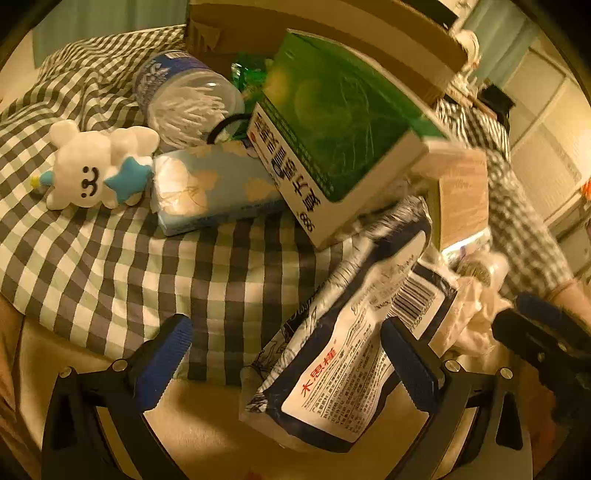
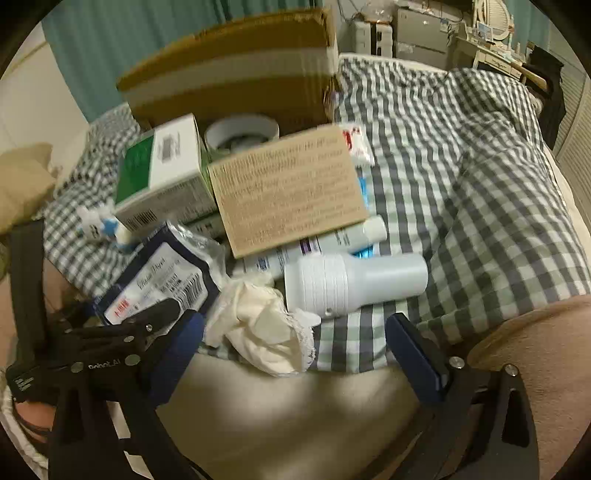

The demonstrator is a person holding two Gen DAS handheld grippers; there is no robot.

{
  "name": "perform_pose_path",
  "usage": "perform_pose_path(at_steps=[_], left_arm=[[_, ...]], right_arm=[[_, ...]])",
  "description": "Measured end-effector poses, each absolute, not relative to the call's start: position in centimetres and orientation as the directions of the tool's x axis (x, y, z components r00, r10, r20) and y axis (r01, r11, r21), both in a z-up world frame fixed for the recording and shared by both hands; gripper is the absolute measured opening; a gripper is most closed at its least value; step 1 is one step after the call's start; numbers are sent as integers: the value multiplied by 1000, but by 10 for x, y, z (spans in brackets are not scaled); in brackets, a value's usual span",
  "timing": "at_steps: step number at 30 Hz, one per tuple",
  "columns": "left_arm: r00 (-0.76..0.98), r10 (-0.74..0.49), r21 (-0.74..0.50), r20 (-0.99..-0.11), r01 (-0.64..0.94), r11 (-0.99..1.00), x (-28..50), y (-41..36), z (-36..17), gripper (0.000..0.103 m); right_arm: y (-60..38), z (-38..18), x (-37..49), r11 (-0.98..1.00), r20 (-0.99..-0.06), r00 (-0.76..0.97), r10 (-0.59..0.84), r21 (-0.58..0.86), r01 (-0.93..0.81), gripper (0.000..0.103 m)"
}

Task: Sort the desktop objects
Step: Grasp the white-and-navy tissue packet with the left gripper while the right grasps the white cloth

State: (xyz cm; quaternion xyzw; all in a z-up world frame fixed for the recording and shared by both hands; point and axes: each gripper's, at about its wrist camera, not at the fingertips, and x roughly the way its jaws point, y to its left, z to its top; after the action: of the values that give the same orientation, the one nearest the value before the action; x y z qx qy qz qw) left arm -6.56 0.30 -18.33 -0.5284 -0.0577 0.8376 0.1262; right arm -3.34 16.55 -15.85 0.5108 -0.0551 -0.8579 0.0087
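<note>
A pile of objects lies on a checked cloth [image 1: 110, 258]. My left gripper [image 1: 288, 354] is open, its jaws standing either side of a navy-and-white snack packet [image 1: 343, 362], which also shows in the right wrist view [image 2: 162, 280]. Behind it lie a green-and-white box [image 1: 332, 129], a blue tissue pack [image 1: 210, 188], a clear bottle [image 1: 184, 96] and a white plush toy [image 1: 92, 166]. My right gripper [image 2: 295, 350] is open over a crumpled white cloth [image 2: 262, 328]. A white plastic bottle [image 2: 354, 284] and a tan box [image 2: 291, 192] lie just beyond it.
A cardboard box [image 2: 236, 74] stands at the back of the pile. A white round container [image 2: 240, 133] and tubes [image 2: 314, 243] lie under the tan box. The checked cloth stretches right [image 2: 480, 184]. Furniture stands far back [image 2: 424, 33].
</note>
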Motion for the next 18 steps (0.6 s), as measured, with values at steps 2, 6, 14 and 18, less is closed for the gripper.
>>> perform_pose_path(at_steps=[2, 6, 14, 18], left_arm=[[-432, 258, -202, -864, -171, -964, -62, 6, -186, 103], [-428, 258, -195, -866, -186, -963, -60, 4, -185, 103], [-445, 304, -183, -842, -294, -938, -42, 21, -167, 61], [-441, 329, -188, -835, -332, -924, -44, 36, -163, 34]], right_arm=[[167, -166, -36, -992, -890, -448, -86, 118, -45, 79], [167, -177, -39, -990, -908, -404, -109, 137, -41, 63], [164, -184, -36, -985, -912, -378, -156, 171, -6, 26], [165, -180, -30, -987, -907, -392, -152, 162, 8, 19]])
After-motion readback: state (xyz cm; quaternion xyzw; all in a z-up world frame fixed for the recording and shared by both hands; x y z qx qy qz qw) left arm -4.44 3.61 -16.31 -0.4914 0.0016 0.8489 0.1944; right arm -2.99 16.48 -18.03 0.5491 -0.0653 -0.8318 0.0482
